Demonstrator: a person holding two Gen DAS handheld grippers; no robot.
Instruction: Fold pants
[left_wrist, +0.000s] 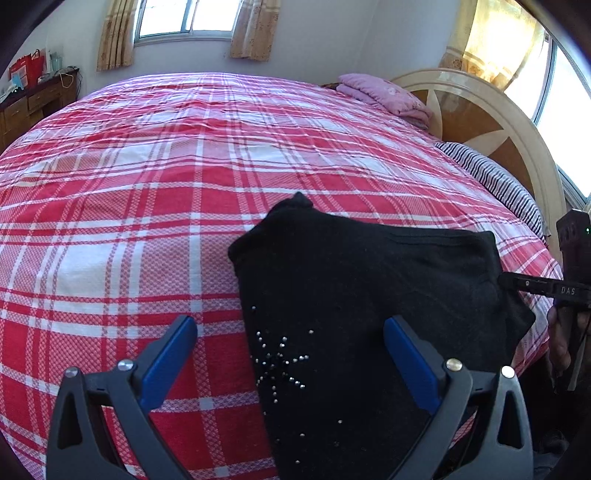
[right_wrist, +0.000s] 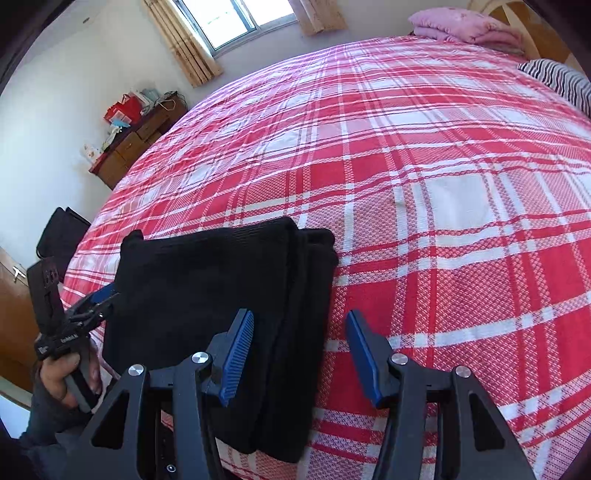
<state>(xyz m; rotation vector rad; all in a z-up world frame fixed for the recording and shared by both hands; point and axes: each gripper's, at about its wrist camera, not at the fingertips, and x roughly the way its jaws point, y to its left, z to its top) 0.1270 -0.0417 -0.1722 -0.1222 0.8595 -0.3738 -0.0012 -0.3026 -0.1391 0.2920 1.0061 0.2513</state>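
The black pants (left_wrist: 354, 295) lie folded into a thick bundle on the red-and-white plaid bedspread (left_wrist: 147, 184), near the lower edge of the bed, in the lower middle of the left wrist view and the lower left of the right wrist view. A star of small silver studs (left_wrist: 279, 362) glints on the cloth in the left wrist view.

The left tongs (left_wrist: 290, 354) stand wide apart at the bottom of their own view, the left blue pad over the bedspread, the right one over the black cloth; nothing is pinched between them. In the right wrist view the same tongs (right_wrist: 101, 299) show at the left edge, tips at the side of the bundle, with a person's hand (right_wrist: 64, 376) round the handle.

The right tongs (right_wrist: 299, 354) are parted too, at the bottom of their view; the left pad hangs over the folded edge of the pants, the right pad over bare plaid, and neither presses on the cloth.

In the upper right of the left wrist view sit a folded pink blanket (left_wrist: 384, 96), a striped pillow (left_wrist: 495, 181) and the curved wooden headboard (left_wrist: 480, 110). A wooden dresser (right_wrist: 136, 147) with red bags stands at the left wall, beneath a curtained window (left_wrist: 188, 16).
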